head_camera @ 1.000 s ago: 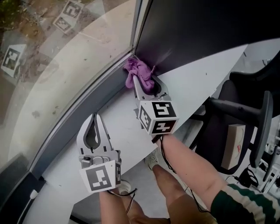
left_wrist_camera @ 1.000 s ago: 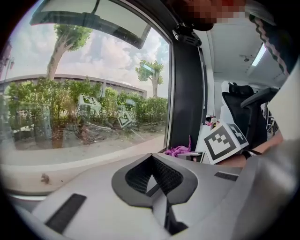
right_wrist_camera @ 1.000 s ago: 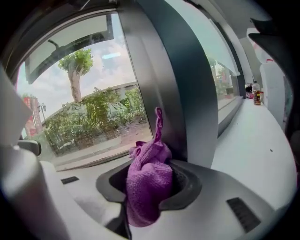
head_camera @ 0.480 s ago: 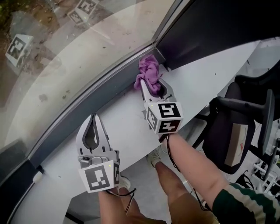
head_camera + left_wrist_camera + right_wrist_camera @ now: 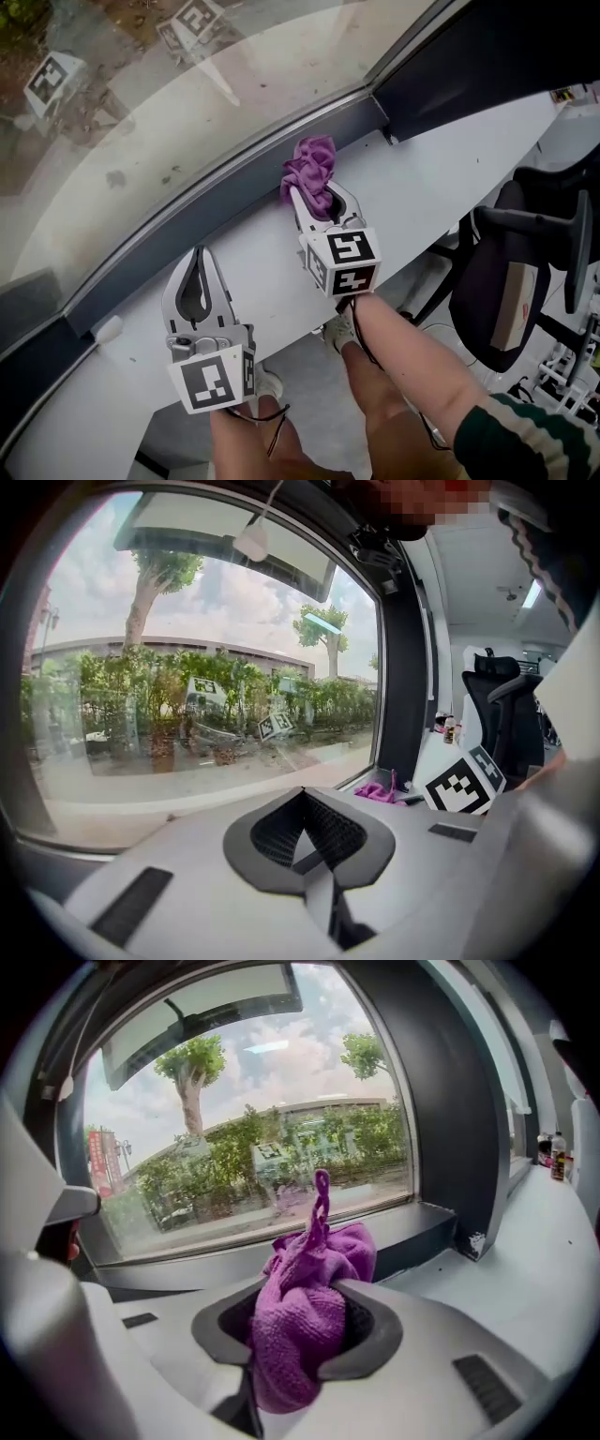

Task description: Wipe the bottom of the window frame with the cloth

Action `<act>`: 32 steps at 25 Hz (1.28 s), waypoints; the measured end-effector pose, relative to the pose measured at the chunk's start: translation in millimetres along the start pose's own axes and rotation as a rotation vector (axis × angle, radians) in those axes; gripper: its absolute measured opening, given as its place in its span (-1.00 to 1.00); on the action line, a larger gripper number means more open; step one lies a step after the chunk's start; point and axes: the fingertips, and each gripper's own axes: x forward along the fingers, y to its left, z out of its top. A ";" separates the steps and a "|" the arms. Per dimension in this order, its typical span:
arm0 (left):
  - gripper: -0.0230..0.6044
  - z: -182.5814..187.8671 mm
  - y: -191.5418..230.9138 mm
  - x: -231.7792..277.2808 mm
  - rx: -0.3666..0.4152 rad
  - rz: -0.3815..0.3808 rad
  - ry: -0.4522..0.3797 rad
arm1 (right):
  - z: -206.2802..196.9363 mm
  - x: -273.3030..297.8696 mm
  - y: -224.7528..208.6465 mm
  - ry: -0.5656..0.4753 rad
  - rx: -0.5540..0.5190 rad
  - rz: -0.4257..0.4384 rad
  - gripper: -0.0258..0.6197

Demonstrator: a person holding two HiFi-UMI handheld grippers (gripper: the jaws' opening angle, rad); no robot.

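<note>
The cloth (image 5: 312,169) sits between the jaws of the right hand-held gripper (image 5: 319,192), and its front end lies against the bottom of the window frame (image 5: 216,202), which runs along the far edge of the table (image 5: 441,178). The left hand-held gripper (image 5: 200,258) is over the table, left of the right one and nearer the person, with nothing in its closed jaws. Marker boards (image 5: 194,21) lie outside, behind the glass (image 5: 187,112). A chair (image 5: 497,272) stands right of the table.
</note>
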 end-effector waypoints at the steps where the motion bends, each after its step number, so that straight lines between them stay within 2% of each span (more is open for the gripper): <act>1: -0.91 -1.3 2.7 -4.0 -0.001 0.001 -0.003 | -1.7 -0.3 10.6 0.003 -0.018 0.021 -0.47; 5: -0.91 -5.6 14.7 -20.6 -0.008 0.009 -0.014 | -11.1 0.0 45.6 0.013 -0.059 0.081 -0.46; 16: -0.91 -15.5 70.7 -86.4 -0.036 0.103 -0.047 | -23.8 -3.8 128.9 0.030 -0.121 0.167 -0.46; 23: -0.91 -23.1 92.9 -106.2 -0.042 0.137 -0.048 | -44.7 1.6 176.4 0.065 -0.173 0.249 -0.46; 32: -0.91 -30.2 142.5 -174.1 -0.072 0.235 -0.091 | -61.2 -4.9 264.1 0.074 -0.242 0.348 -0.46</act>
